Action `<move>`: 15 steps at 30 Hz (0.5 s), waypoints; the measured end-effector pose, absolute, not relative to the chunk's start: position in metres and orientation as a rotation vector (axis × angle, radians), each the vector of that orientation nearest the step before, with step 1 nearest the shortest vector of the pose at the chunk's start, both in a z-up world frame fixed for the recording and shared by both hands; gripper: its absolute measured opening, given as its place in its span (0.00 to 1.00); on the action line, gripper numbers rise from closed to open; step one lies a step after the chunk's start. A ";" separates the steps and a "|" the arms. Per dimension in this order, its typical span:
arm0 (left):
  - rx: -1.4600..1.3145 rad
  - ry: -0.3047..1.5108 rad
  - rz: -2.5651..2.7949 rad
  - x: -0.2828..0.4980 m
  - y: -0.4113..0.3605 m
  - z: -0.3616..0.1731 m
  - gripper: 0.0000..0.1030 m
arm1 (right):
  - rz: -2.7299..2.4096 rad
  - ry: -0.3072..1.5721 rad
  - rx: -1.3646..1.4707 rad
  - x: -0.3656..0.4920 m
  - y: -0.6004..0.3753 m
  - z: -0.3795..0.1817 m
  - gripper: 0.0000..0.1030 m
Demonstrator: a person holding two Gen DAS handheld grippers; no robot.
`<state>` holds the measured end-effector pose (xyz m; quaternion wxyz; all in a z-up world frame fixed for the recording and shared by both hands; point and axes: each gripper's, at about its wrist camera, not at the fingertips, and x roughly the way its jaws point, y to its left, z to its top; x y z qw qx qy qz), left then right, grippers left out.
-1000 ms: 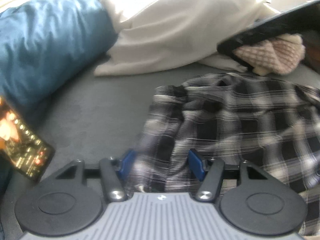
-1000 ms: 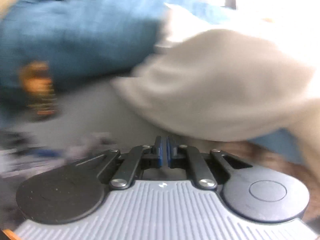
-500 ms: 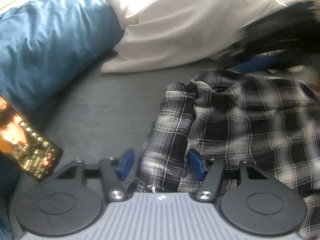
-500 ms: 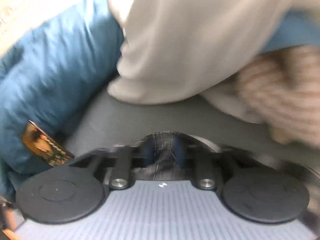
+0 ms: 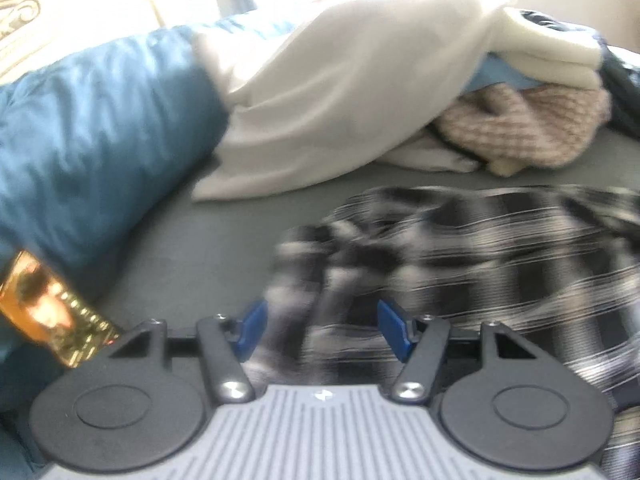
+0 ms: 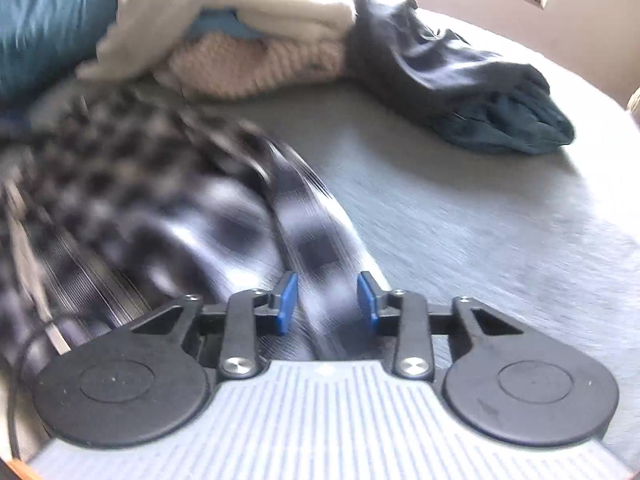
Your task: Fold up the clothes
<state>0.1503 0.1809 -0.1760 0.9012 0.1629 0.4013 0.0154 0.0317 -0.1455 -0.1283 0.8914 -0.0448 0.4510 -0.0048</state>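
Observation:
A black-and-white plaid shirt point(image 5: 480, 248) lies rumpled on the grey bed sheet point(image 5: 224, 248), blurred by motion. My left gripper point(image 5: 320, 330) is low over its left end. Its blue pads point(image 5: 250, 332) stand wide apart with a bunch of plaid between them, and I see no squeeze on it. In the right wrist view the same shirt point(image 6: 160, 200) spreads to the left. My right gripper point(image 6: 327, 304) is at its right end, and its jaws are closing with a strip of plaid cloth running between them.
A blue duvet point(image 5: 92, 140) bulks at the left, with a lit phone point(image 5: 44, 312) beside it. Behind the shirt lie a white garment point(image 5: 340, 100) and a beige knit point(image 5: 528, 132). A dark garment point(image 6: 460, 80) lies at the back right on the sheet point(image 6: 500, 220).
My right gripper swung from the white garment to the shirt's right end, and its jaws went from shut to apart around plaid cloth. It has left the left wrist view. The shirt shifted.

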 end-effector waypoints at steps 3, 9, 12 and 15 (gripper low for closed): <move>0.371 0.821 -0.010 0.148 0.155 -0.177 0.61 | 0.013 0.909 -0.173 0.023 -0.144 -0.134 0.22; 0.435 0.836 -0.067 0.149 0.112 -0.195 0.61 | 0.094 0.880 -0.413 0.011 -0.114 -0.154 0.21; 0.454 0.860 -0.059 0.153 0.102 -0.203 0.61 | -0.001 0.931 -0.432 0.015 -0.136 -0.167 0.03; 0.454 0.887 -0.043 0.160 0.101 -0.207 0.61 | -0.054 0.909 -0.296 0.032 -0.174 -0.155 0.01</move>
